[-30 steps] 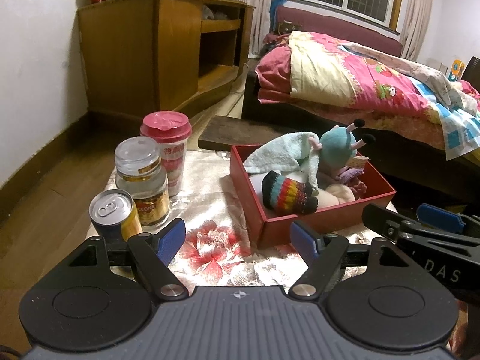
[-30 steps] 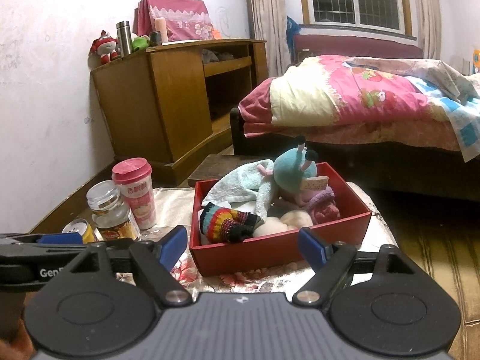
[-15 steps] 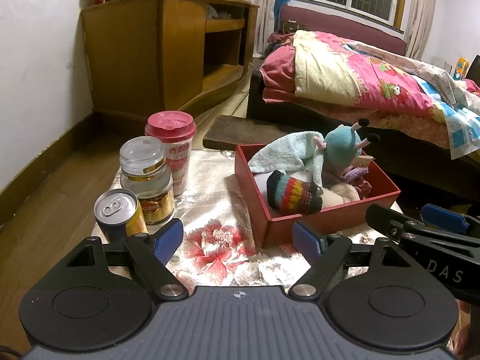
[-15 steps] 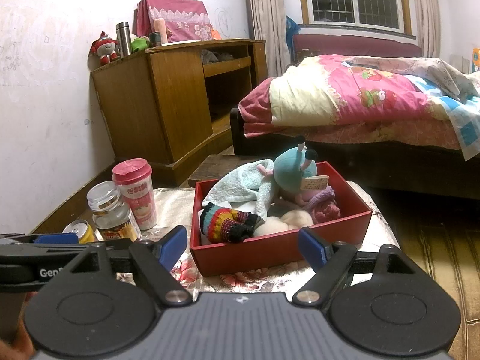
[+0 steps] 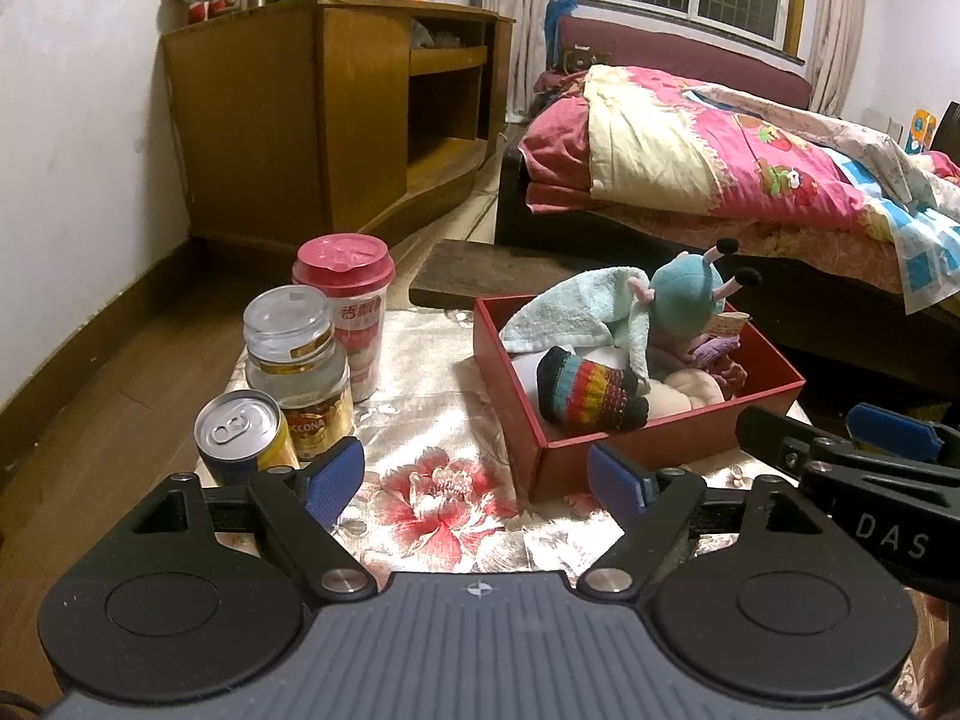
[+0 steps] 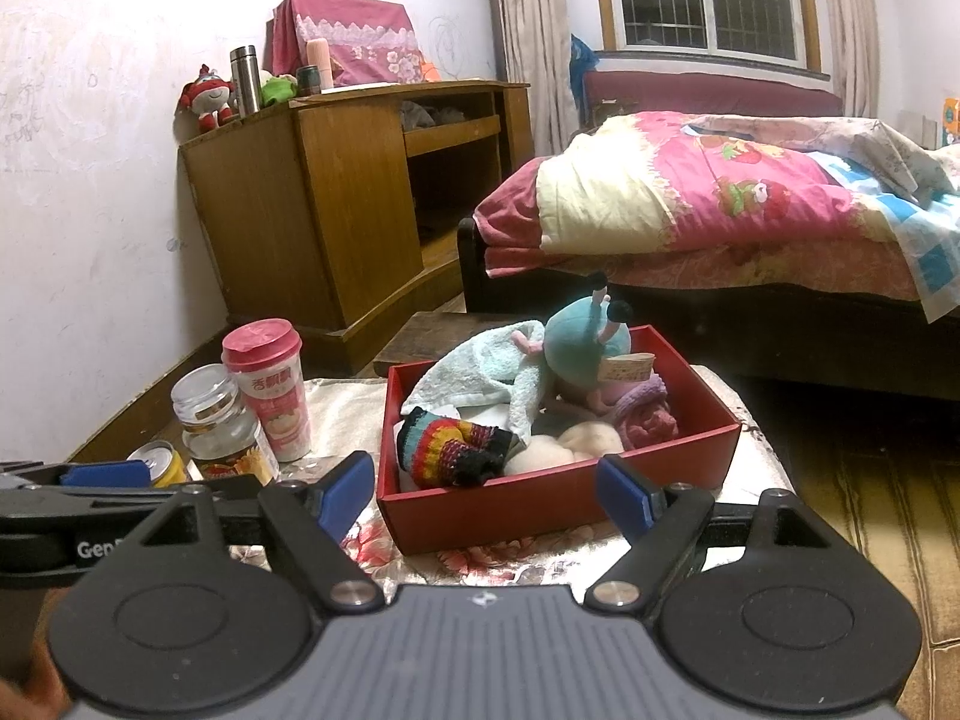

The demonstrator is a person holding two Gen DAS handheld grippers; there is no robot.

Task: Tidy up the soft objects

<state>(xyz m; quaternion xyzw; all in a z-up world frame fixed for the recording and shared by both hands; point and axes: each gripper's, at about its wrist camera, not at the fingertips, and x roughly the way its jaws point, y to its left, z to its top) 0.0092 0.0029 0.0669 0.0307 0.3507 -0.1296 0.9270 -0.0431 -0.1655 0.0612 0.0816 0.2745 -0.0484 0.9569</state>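
- Soft objects are all piled in the red box [image 6: 558,504], which sits on the floral-cloth surface [image 5: 444,498]. I'd guess the box is the collecting spot, so the sorting looks basically done, with nothing soft left on the cloth that I can see.
- Pale blue towel [image 6: 474,375] is the biggest piece. It's draped over the box's far-left corner and spills inward, long axis running from that corner toward the middle of the box.
- Teal plush snail [image 6: 585,345] sits at the back of the box, propped more or less upright, eye stalks pointing up and away from the cameras.
- Rainbow striped sock [image 5: 585,390] lies flat against the box's near-left wall, long axis along the near wall, dark toe end toward the box centre.
- Cream fuzzy lump [image 6: 570,441] and a pinkish-purple knit piece [image 6: 645,414] fill the near-right part of the box; can't tell what they are exactly.
- Hard stuff stays left of the box, well apart from it: pink-lidded cup [image 5: 354,312], glass jar [image 5: 297,372], drink can [image 5: 243,435]. Probably left out on purpose since they aren't soft.
- Left gripper [image 5: 477,477] hangs in front of the box's near-left corner. Its fingers have just been spreading and stand wide, nothing between them.
- Right gripper [image 6: 486,492] faces the box's near wall, fingers apart and empty too.
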